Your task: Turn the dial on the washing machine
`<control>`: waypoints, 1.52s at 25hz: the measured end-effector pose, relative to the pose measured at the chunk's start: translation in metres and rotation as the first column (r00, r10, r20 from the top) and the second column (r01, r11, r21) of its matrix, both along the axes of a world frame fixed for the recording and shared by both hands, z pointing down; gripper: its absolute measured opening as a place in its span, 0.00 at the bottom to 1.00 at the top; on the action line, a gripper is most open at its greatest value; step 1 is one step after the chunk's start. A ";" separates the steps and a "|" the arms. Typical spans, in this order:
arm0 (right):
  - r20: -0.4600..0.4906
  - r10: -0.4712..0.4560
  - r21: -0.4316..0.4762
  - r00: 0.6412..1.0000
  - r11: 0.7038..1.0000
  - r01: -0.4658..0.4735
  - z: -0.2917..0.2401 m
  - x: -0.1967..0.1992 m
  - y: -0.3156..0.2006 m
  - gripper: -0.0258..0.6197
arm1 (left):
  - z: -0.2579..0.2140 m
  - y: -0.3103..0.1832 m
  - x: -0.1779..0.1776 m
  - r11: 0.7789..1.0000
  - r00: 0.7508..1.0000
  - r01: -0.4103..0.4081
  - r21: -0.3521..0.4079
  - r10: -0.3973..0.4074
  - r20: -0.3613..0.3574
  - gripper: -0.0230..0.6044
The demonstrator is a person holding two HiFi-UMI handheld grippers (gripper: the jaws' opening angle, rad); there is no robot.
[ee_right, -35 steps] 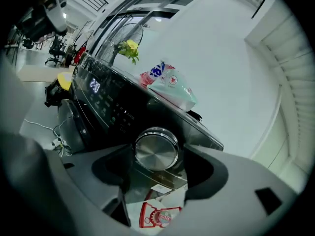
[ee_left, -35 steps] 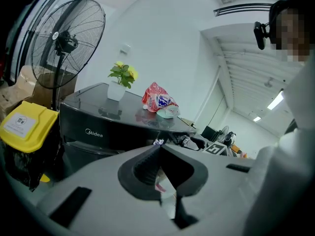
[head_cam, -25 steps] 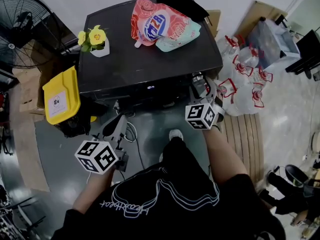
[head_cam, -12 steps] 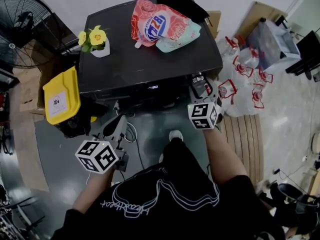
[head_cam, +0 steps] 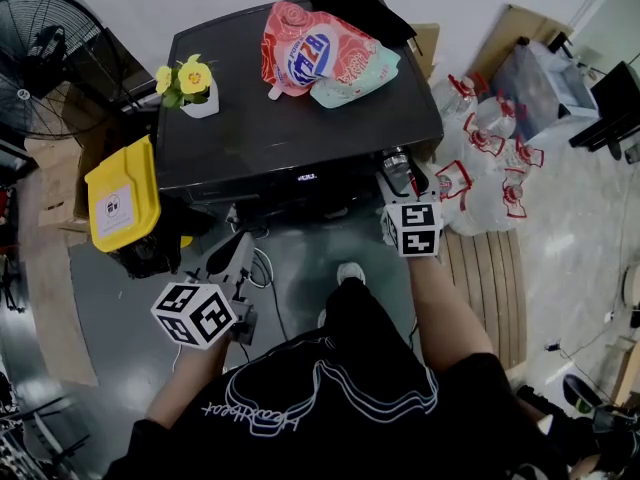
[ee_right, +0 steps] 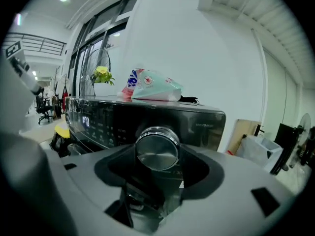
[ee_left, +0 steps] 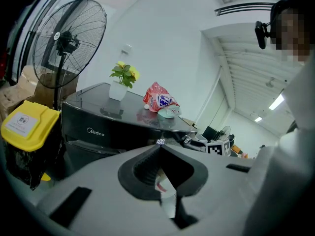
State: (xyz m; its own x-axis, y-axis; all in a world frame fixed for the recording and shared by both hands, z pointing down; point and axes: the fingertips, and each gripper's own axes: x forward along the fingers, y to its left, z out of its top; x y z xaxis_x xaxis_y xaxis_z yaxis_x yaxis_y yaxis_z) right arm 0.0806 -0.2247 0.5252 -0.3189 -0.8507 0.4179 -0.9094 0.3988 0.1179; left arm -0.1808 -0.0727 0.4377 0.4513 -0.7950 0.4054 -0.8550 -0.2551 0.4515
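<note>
Now, head view: black washing machine (head_cam: 290, 128) straight ahead, seen from above; potted yellow flower (head_cam: 192, 80) and detergent pouches (head_cam: 325, 53) resting on its top.
Right gripper in head view: right gripper (head_cam: 402, 176) pressed up to the right end of the front, on the chrome dial (head_cam: 396, 158).
Left gripper in head view: left gripper (head_cam: 232, 258) low and well apart from the machine, over the floor (head_cam: 310, 258).
Left gripper view: jaws drawn together, tips meeting, nothing between them; aimed at the machine's front from a way off.
Right gripper view: jaws clamped on the dial, one on either side of its rim; round face square to the camera, at the right end of the lit control panel (ee_right: 96, 119).
Handling, as a judgement: rigid, smooth, shiny rim, so likely slippery; fixed to the panel, so no weight to bear, only turning resistance.
Where to hold: opposite sides of the rim, pads well down its depth, gripper in line with the dial's axis; a clean roll, no pulling or levering.
</note>
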 end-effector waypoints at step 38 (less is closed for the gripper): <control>0.158 -0.189 -0.071 0.969 0.977 0.202 -0.080 -0.007 0.036 0.42 | -0.026 -0.005 0.017 0.999 0.999 -0.009 0.033 0.010 -0.045 0.04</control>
